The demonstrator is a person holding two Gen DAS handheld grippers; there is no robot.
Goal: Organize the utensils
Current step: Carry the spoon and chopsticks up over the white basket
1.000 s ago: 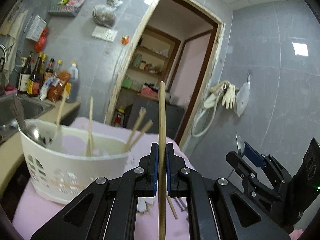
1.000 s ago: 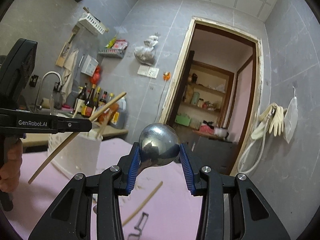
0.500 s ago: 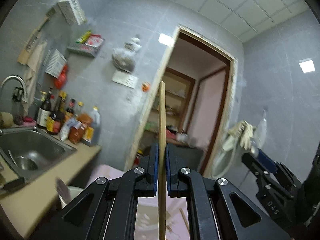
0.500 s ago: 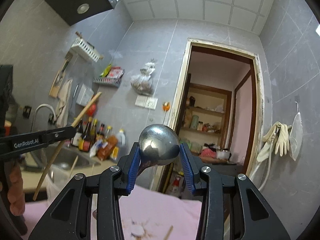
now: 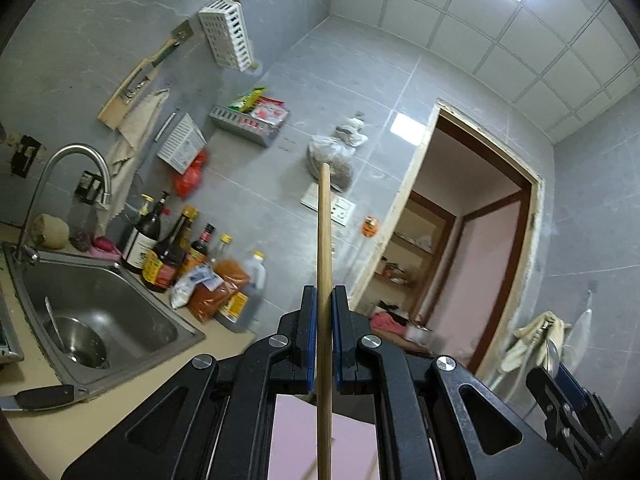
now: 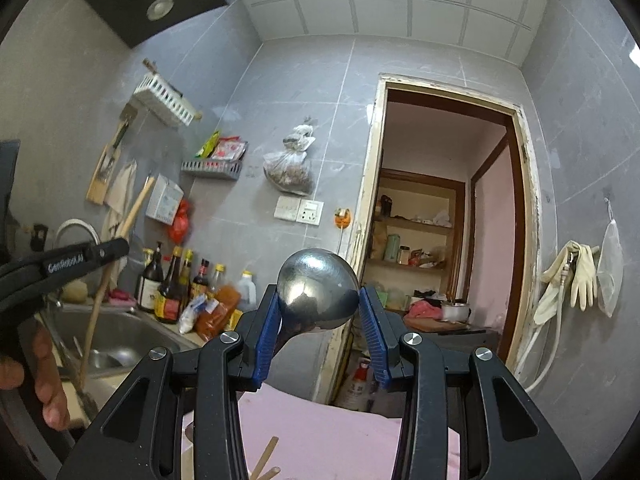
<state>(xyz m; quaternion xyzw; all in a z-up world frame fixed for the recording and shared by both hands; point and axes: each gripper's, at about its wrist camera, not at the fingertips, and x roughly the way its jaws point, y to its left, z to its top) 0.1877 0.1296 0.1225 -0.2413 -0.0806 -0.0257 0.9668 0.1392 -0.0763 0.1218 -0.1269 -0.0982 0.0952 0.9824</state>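
Long wooden chopstick (image 5: 324,280) clamped upright in left claw (image 5: 324,320), above the steel sink (image 5: 100,312); right claw (image 6: 320,316) grips round steel spoon (image 6: 318,294).

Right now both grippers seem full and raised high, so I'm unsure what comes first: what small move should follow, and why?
Probably tip both grippers back down toward the pink surface. The left gripper is shut on a chopstick and the right gripper on a metal spoon, yet both cameras face the wall and doorway, and no holder shows within reach.
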